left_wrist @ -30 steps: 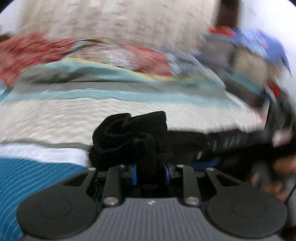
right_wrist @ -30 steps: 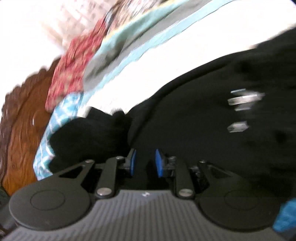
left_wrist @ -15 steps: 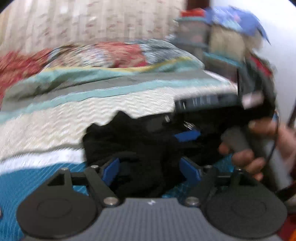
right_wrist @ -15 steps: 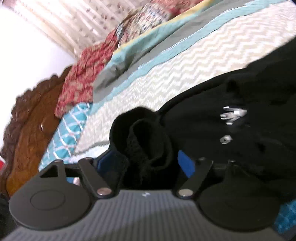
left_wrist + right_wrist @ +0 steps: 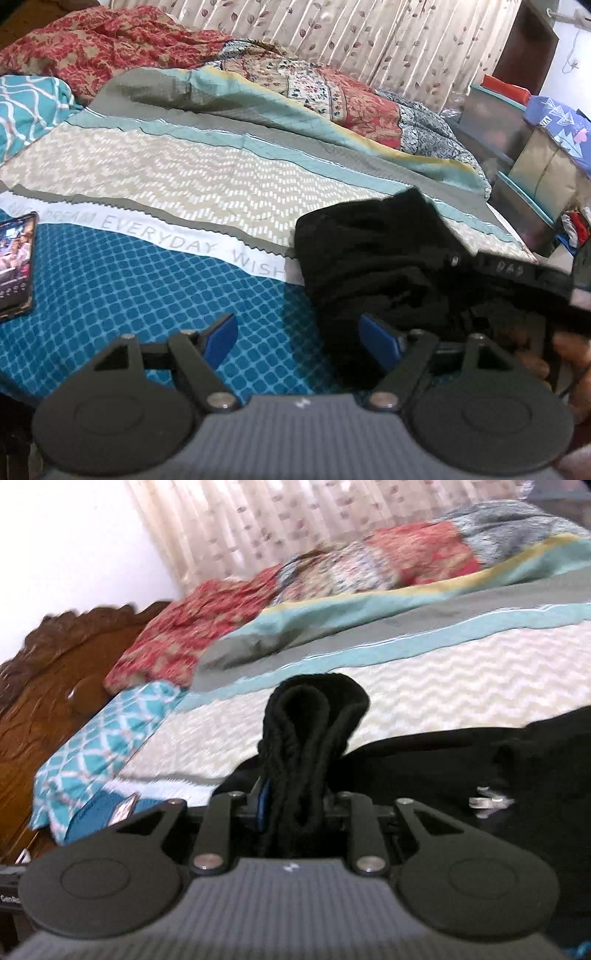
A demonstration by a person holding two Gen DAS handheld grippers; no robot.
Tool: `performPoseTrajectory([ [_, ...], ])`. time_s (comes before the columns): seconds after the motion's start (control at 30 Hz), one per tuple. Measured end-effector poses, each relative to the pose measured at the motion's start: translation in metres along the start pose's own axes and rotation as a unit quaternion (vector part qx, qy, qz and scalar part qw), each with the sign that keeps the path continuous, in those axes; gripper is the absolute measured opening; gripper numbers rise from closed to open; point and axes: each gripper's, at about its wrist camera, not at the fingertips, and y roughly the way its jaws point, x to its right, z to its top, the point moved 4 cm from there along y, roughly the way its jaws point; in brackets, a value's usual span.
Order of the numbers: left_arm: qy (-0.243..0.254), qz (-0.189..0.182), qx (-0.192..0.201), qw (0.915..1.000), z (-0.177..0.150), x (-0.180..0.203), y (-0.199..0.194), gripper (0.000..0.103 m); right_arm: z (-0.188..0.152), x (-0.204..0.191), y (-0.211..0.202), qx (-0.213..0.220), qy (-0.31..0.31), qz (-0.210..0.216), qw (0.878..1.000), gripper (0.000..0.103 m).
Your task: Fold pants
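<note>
The black pants [image 5: 369,251] lie bunched on the right of the patterned bedspread [image 5: 184,177]. My left gripper [image 5: 297,334] is open over the blue checked cloth just left of the pants, with nothing between its blue pads. In the right wrist view my right gripper [image 5: 299,805] is closing on a folded bunch of the pants [image 5: 314,716], which sticks up from between the jaws. The rest of the pants [image 5: 480,760] spreads to the right, with a metal clasp showing. The right gripper's body [image 5: 517,273] and a hand [image 5: 569,347] show at the right of the left wrist view.
A phone [image 5: 14,262] lies on the bedspread at the far left. A teal pillow [image 5: 103,731] and a carved wooden headboard [image 5: 44,686] are at the bed's head. Crumpled quilts [image 5: 332,92] line the far side. Boxes and bins [image 5: 535,166] stand past the bed's right edge.
My left gripper let go of the bunched fabric, opened wide and moved off to the left of the pants. My right gripper opened around a fold, then shut on it.
</note>
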Motion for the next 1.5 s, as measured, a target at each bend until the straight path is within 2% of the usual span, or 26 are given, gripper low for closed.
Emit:
performPoseTrajectory([
  [0.03, -0.001, -0.004, -0.002, 1.0000, -0.001, 0.001, 0.002, 0.075, -0.003, 0.012, 0.007, -0.018, 0.018, -0.022, 0.999, 0.032],
  [0.07, -0.002, -0.007, -0.006, 1.0000, -0.002, 0.003, 0.004, 0.075, -0.010, 0.026, 0.020, -0.053, 0.036, -0.049, 0.997, 0.042],
  [0.1, -0.003, -0.009, -0.010, 0.9999, -0.003, 0.004, 0.006, 0.075, -0.021, 0.040, 0.029, -0.097, 0.050, -0.077, 0.991, 0.048],
  [0.13, -0.002, -0.011, -0.013, 0.9999, -0.004, 0.005, 0.006, 0.075, -0.028, 0.052, 0.029, -0.108, 0.070, -0.087, 0.988, 0.048],
  [0.2, 0.001, -0.013, -0.010, 0.9999, -0.005, 0.007, 0.005, 0.075, -0.024, 0.056, 0.016, -0.077, 0.094, -0.068, 0.990, 0.060],
  [0.33, -0.013, -0.015, -0.014, 0.9997, -0.005, 0.003, 0.006, 0.075, -0.002, 0.053, -0.013, -0.005, 0.055, -0.093, 0.994, 0.061],
  [0.43, -0.038, -0.023, -0.015, 0.9989, -0.004, -0.003, 0.006, 0.075, 0.007, 0.056, -0.028, 0.042, 0.053, -0.087, 0.994, 0.059],
  [0.47, -0.046, -0.026, -0.017, 0.9984, -0.003, -0.004, 0.007, 0.075, 0.006, 0.052, -0.027, 0.049, 0.049, -0.076, 0.995, 0.053],
  [0.5, -0.056, -0.030, -0.020, 0.9978, -0.003, -0.005, 0.008, 0.075, 0.006, 0.049, -0.028, 0.049, 0.041, -0.062, 0.996, 0.044],
  [0.6, -0.078, -0.036, -0.026, 0.9959, -0.003, -0.010, 0.010, 0.075, -0.003, 0.037, -0.019, 0.019, 0.009, -0.027, 0.999, 0.026],
  [0.63, -0.083, -0.036, -0.027, 0.9956, -0.004, -0.012, 0.011, 0.075, -0.008, 0.032, -0.013, 0.004, 0.001, -0.014, 1.000, 0.025],
  [0.7, -0.091, -0.035, -0.028, 0.9948, -0.005, -0.015, 0.010, 0.075, -0.018, 0.023, 0.002, -0.035, -0.007, 0.009, 0.999, 0.024],
  [0.73, -0.095, -0.033, -0.029, 0.9945, -0.006, -0.017, 0.010, 0.075, -0.025, 0.019, 0.013, -0.070, -0.007, 0.020, 0.997, 0.025],
  [0.8, -0.102, -0.031, -0.032, 0.9938, -0.007, -0.020, 0.011, 0.075, -0.041, 0.019, 0.034, -0.123, -0.014, 0.008, 0.992, 0.023],
  [0.83, -0.106, -0.031, -0.034, 0.9933, -0.007, -0.021, 0.011, 0.075, -0.048, 0.021, 0.039, -0.136, -0.010, 0.006, 0.991, 0.022],
  [0.97, -0.108, -0.042, -0.035, 0.9926, 0.000, -0.018, 0.014, 0.075, -0.040, 0.023, 0.037, -0.135, -0.001, 0.015, 0.991, 0.022],
  [1.1, -0.082, -0.060, -0.023, 0.9945, 0.015, 0.000, 0.021, 0.073, -0.011, 0.031, 0.004, -0.057, 0.013, 0.026, 0.998, 0.027],
  [1.23, -0.045, -0.086, -0.018, 0.9951, 0.026, 0.028, 0.038, 0.071, 0.020, 0.040, 0.007, -0.035, 0.023, 0.012, 0.999, 0.027],
  [1.3, -0.027, -0.102, -0.023, 0.9941, 0.026, 0.044, 0.049, 0.068, 0.027, 0.042, 0.016, -0.041, 0.027, 0.020, 0.999, 0.027],
  [1.4, -0.002, -0.101, -0.040, 0.9941, 0.018, 0.058, 0.064, 0.068, 0.028, 0.051, 0.039, -0.079, 0.049, 0.033, 0.995, 0.027],
  [1.47, 0.009, -0.088, -0.056, 0.9945, 0.009, 0.059, 0.075, 0.067, 0.019, 0.059, 0.051, -0.115, 0.064, 0.021, 0.991, 0.026],
  [1.5, 0.015, -0.077, -0.067, 0.9946, 0.004, 0.058, 0.081, 0.067, 0.013, 0.063, 0.060, -0.130, 0.067, 0.002, 0.989, 0.022],
])
